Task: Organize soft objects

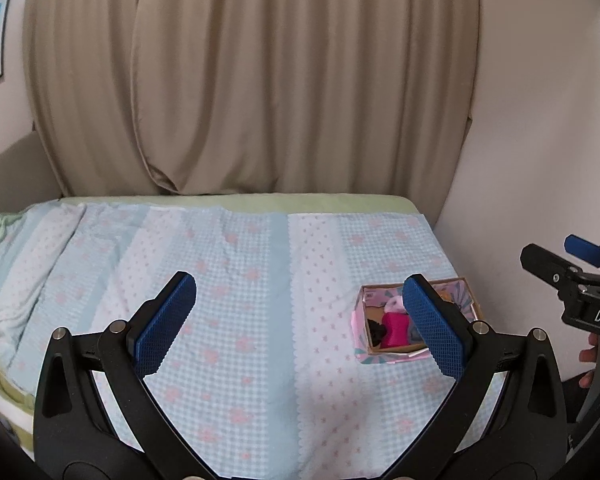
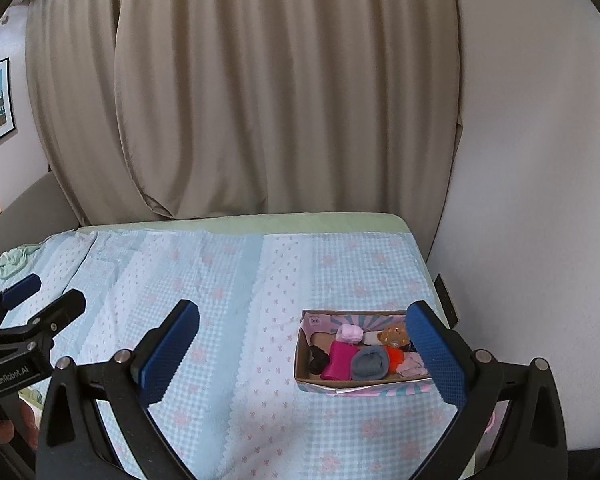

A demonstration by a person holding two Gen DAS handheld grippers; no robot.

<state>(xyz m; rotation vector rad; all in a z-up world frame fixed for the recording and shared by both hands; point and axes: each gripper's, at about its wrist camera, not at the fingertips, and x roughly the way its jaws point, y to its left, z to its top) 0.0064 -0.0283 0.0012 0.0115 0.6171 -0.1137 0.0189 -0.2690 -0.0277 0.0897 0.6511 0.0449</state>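
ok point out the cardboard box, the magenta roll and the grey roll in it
cardboard box (image 2: 302,364): right wrist view, on its near left wall
magenta roll (image 2: 340,360): right wrist view, middle of the roll
grey roll (image 2: 369,364): right wrist view, centre of its rounded top

You had two grippers (image 2: 296,352) up, one cardboard box (image 2: 364,387) on the bed, and roughly seven rolled soft items (image 2: 369,364) inside it.

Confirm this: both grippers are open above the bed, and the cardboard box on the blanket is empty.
Not empty. The right wrist view shows the box holding rolled soft items, among them a magenta roll and a grey one. The left gripper and right gripper are indeed open above the bed.
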